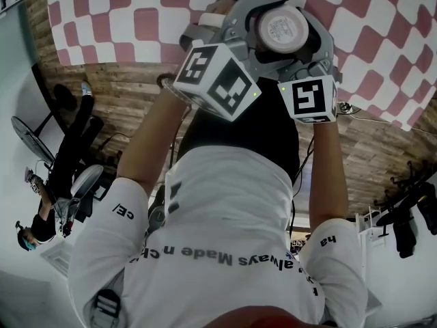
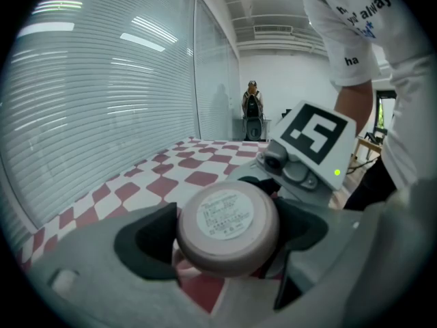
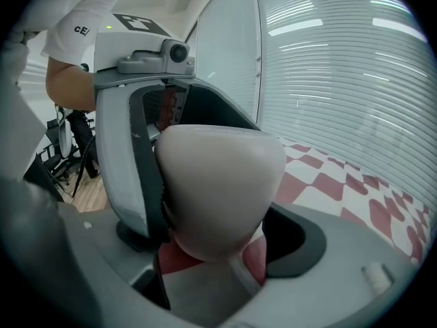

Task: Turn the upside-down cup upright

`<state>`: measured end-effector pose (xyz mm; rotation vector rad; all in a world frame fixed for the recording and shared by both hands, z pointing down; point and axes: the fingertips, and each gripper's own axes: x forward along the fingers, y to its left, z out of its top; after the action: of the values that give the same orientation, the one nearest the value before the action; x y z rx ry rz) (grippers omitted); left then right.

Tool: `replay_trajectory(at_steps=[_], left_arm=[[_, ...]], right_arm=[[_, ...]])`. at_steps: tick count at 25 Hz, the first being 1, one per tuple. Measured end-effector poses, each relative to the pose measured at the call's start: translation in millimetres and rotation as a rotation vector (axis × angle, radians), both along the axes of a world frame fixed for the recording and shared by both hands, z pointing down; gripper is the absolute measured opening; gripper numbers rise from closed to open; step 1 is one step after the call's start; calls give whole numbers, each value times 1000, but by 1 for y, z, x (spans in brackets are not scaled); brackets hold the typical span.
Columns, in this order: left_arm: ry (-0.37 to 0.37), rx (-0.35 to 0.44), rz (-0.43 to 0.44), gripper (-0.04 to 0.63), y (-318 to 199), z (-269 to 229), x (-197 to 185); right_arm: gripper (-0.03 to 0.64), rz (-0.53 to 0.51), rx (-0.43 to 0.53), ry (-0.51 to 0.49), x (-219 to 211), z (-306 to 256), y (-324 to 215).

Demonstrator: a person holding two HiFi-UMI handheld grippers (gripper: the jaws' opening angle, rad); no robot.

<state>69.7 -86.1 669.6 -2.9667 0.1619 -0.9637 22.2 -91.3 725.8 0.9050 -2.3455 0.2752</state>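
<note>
White T-shirt (image 1: 225, 210) shoulders are filling the bottom of the head view, and both forearms (image 1: 153, 142) are reaching out from them toward a red-and-white checked tablecloth (image 1: 136, 19). At the end of the arms the cup (image 1: 283, 29) is sitting base-up. Its round, labelled bottom is facing the head camera, so it is not yet turned. Whether its rim is resting on the cloth or hanging just above it I cannot tell, since the grey gripper bodies are hiding it.

Both tools are working on the one cup, probably so that one can be steadying it while the other is rolling it over. Taking it by the side walls is leaving base and rim free. The left gripper (image 2: 229, 238) is standing wide, its dark pads (image 2: 153, 241) flanking the cup and appearing to press on opposite sides — in the right gripper view one ribbed pad is lying flat against the wall. The right gripper (image 3: 215, 244) is also spreading wide around the pale wall, one pad meeting the cup's outline, so it too is looking clamped on the cup rather than empty.
</note>
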Motion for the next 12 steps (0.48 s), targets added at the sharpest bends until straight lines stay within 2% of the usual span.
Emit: replay_trajectory(at_steps=[12], left_arm=[[22, -10, -48, 445, 4, -11, -4]], right_arm=[[421, 5, -11, 13, 4, -1, 5]])
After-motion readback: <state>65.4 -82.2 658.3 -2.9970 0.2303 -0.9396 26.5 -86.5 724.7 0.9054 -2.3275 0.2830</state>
